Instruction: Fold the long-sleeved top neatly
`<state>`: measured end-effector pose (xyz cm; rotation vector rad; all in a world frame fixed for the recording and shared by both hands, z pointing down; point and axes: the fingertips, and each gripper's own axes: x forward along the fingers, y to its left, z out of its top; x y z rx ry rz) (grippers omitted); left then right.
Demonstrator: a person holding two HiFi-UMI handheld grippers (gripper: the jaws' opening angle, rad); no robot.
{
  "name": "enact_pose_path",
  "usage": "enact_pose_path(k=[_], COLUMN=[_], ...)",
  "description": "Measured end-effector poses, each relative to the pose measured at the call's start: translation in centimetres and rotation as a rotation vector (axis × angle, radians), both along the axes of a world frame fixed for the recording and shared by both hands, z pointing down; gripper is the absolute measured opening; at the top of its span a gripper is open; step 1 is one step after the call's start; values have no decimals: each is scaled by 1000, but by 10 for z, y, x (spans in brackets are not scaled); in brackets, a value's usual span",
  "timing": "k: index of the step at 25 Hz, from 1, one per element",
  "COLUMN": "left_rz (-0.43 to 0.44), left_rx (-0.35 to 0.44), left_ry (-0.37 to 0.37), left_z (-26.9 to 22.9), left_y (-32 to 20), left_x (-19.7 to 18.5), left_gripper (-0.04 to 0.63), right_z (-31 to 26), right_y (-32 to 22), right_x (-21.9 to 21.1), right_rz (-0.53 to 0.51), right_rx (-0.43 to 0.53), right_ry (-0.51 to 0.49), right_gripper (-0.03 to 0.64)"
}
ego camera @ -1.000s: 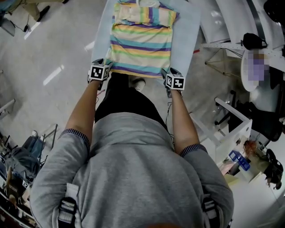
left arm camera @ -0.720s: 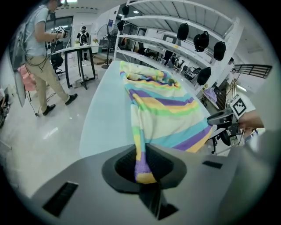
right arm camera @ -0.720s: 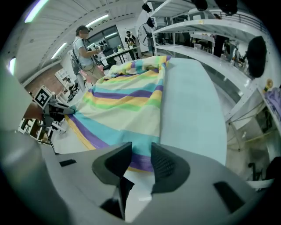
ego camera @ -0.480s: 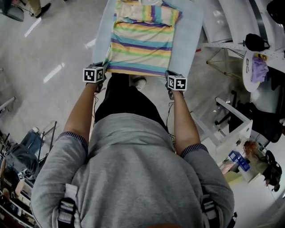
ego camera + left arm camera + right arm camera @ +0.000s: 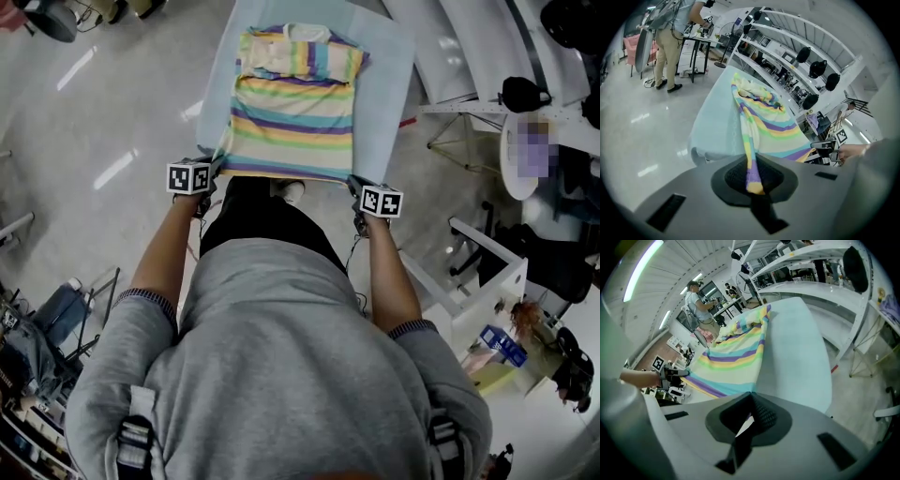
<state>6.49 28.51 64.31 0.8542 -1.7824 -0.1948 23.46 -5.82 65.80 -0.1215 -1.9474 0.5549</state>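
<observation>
The soft striped top (image 5: pixel 292 112) is pinched at both hem corners by the left gripper (image 5: pixel 214 173) and right gripper (image 5: pixel 356 186). Pale-blue table (image 5: pixel 392 103) margin is seen either side.

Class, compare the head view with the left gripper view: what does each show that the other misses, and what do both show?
Head view only: the person's grey sweatshirt. Left gripper view only: the left gripper clamped on the hem of the pastel-striped long-sleeved top, and a bystander in beige trousers. Both: that top spread on the pale blue table.
</observation>
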Motion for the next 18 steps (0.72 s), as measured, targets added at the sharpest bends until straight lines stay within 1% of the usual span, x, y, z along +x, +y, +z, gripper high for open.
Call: enact_pose_path(k=[3, 5, 8, 12, 16, 18], left_rz=[9, 26, 47, 70, 62, 48], left_rx=[-22, -37, -56, -82, -90, -85], left_ry=[30, 34, 34, 54, 88, 92], left_z=[-7, -12, -17, -24, -31, -37], left_y=[3, 4, 11, 19, 30, 32], left_x=[4, 4, 19, 34, 53, 53], left_gripper=[29, 29, 29, 29, 29, 29], right_z=[-10, -15, -22, -31, -38, -44], right_y=[4, 5, 12, 21, 33, 33], right_x=[3, 3, 17, 34, 51, 50], right_rz=[7, 10, 6, -2, 1, 17], right_rx=[-10, -18, -30, -48, -66, -74], right_ry=[8, 6, 1, -2, -5, -19], right_gripper=[14, 14, 14, 14, 14, 14])
